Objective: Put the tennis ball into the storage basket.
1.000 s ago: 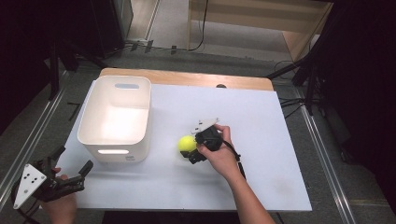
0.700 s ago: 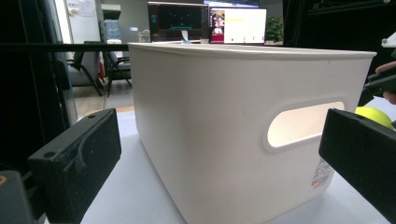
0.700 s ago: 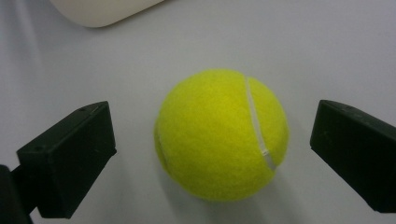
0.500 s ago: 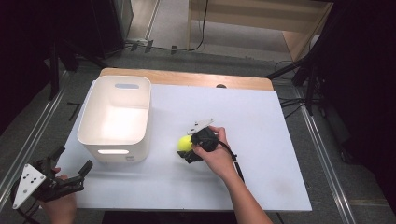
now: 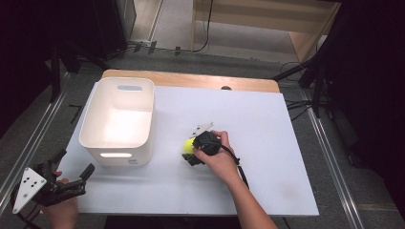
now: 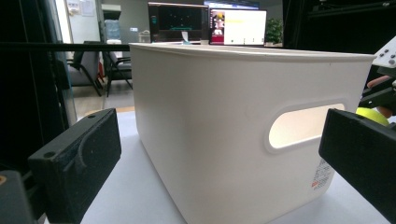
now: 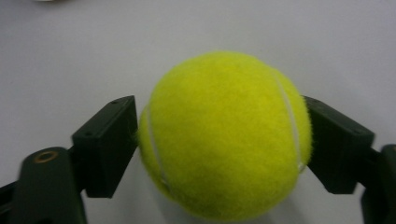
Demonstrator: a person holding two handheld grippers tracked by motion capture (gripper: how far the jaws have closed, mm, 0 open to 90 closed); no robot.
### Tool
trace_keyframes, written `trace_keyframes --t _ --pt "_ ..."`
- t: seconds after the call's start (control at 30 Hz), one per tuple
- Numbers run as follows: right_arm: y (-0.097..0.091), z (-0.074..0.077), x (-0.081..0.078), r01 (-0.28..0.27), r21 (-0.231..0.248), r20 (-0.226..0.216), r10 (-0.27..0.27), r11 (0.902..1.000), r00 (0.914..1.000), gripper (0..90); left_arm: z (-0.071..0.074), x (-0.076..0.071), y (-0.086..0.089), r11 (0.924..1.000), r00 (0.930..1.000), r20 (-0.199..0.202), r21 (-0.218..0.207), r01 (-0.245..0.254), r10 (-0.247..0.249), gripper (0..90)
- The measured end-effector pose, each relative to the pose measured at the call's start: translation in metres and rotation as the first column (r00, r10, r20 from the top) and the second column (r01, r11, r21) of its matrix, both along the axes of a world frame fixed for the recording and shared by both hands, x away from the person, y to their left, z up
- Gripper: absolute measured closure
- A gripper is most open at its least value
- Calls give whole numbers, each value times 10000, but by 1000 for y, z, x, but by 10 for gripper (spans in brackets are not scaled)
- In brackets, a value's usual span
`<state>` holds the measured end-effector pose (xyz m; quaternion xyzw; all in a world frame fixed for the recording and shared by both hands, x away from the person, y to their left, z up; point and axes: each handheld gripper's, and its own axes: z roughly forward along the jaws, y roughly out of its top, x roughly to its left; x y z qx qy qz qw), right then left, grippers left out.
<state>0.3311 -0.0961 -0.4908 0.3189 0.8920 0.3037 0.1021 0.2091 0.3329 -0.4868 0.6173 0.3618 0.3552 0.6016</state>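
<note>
My right gripper (image 5: 190, 153) is clamped on the ball (image 5: 188, 145): in the right gripper view both jaws press against the ball's (image 7: 226, 135) sides. The ball sits just right of the bin (image 5: 119, 119), over the white table (image 5: 267, 124), apart from the bin wall. I cannot tell whether it touches the table. My left gripper (image 5: 71, 174) is off the bin's near left corner, jaws spread wide with nothing between them. In the left gripper view the bin (image 6: 224, 126) stands ahead, handle slot facing me.
</note>
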Motion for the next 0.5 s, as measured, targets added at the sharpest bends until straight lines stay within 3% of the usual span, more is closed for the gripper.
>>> trace_keyframes --t 0.07,0.2,0.5 --pt "-1 0 0 254 63 2 -254 9997 9997 226 0 0 0 10000 10000 10 -15 8 -8 0" --pt "-1 1 1 148 39 6 -148 9999 9999 229 0 0 0 10000 10000 16 -43 18 -18 0" --pt "-4 12 2 -11 558 -59 14 9984 10000 229 0 0 1 10000 10000 -19 -23 6 -6 0"
